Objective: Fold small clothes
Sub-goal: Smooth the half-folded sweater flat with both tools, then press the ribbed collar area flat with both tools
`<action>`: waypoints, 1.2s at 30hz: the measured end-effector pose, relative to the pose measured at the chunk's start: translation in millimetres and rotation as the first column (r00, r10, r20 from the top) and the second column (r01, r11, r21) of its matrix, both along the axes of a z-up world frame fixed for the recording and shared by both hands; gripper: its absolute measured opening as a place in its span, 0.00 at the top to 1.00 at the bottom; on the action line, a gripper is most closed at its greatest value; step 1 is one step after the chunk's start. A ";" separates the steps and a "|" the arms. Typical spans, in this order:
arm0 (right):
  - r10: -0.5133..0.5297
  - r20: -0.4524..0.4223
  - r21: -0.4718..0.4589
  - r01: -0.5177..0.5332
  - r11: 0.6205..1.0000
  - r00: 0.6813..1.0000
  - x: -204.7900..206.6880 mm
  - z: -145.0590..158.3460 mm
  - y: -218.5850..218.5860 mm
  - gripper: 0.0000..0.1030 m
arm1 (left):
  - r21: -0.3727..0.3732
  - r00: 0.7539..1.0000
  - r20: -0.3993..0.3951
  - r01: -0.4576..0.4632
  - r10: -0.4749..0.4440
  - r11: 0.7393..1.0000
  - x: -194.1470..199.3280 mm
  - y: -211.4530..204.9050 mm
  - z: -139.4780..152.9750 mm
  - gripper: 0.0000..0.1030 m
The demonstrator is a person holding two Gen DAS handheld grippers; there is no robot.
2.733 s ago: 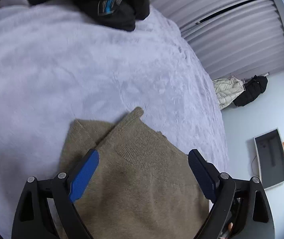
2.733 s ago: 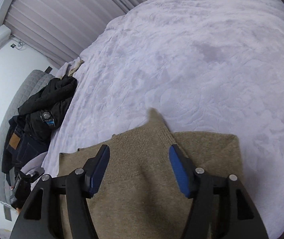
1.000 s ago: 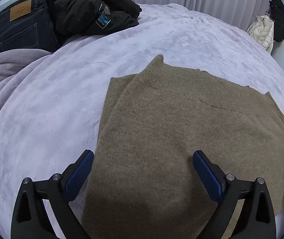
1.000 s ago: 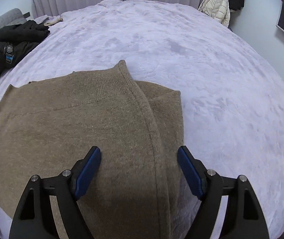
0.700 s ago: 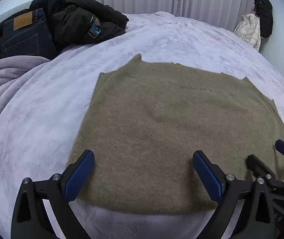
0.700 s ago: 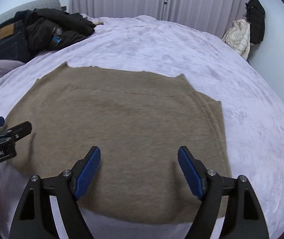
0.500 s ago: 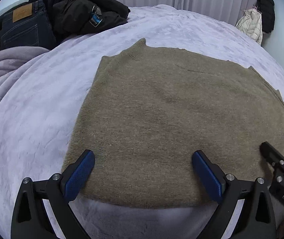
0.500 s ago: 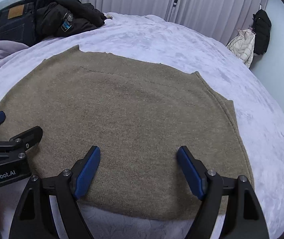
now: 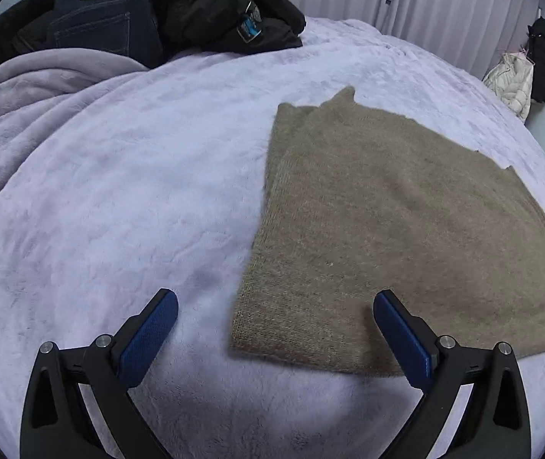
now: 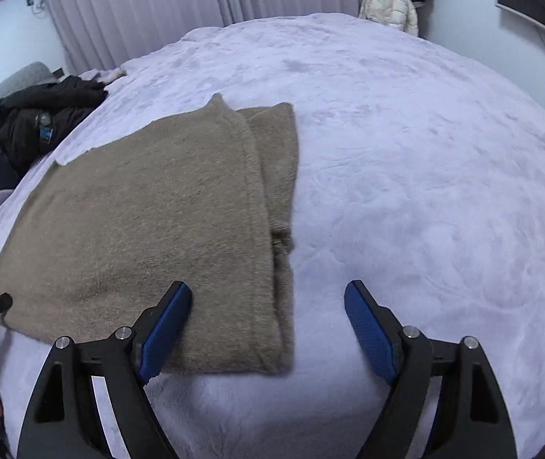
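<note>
A tan knit sweater [image 9: 398,222] lies flat on the bed [image 9: 119,206], which is covered by a pale lilac fleece blanket, with its sides folded in so that a narrower layer shows along each long edge. The left gripper [image 9: 274,334] hovers over the sweater's near left corner, its 2 blue-padded fingers [image 9: 150,334] spread wide and holding nothing. The right gripper [image 10: 266,329] hovers over the near right corner, fingers [image 10: 368,331] likewise spread wide and empty, one over the knit and the other over bare blanket. At the far left of the bed sit dark jeans [image 9: 100,19] and a black jacket [image 9: 226,11]; a white puffer jacket [image 10: 387,4] hangs by the curtain [image 10: 138,11]
</note>
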State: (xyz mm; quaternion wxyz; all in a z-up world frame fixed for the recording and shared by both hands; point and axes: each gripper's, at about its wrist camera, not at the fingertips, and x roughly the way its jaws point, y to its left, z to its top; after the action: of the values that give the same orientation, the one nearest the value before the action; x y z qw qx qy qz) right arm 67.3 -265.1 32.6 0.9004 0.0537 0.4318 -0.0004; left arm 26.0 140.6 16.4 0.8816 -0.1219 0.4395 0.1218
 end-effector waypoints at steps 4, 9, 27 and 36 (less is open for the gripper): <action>0.005 0.097 -0.011 -0.004 1.000 0.995 -7.6 23.7 21.5 0.17 | -0.040 0.997 0.062 0.040 -0.037 0.998 13.2 -22.7 21.8 0.00; 0.162 0.076 -0.112 -0.153 0.982 0.984 15.2 22.6 94.2 0.17 | 0.073 0.992 0.052 0.109 -0.113 0.991 54.5 -69.9 28.8 0.00; 0.057 -0.064 -0.145 -0.066 0.987 0.996 116.8 1.9 81.2 0.15 | -0.008 0.996 -0.009 0.084 -0.085 0.996 125.6 -35.0 9.7 0.00; 0.182 -0.116 -0.217 -0.204 0.955 0.976 185.8 3.3 149.6 0.13 | -0.056 0.992 -0.111 0.060 -0.066 0.997 208.6 -47.3 -1.1 0.00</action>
State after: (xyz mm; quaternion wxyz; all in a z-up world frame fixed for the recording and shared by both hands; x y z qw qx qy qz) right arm 253.0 -115.5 35.9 0.8748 -0.0922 0.4742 0.0356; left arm 234.7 93.3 15.2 0.8552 -0.1242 0.4952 0.0890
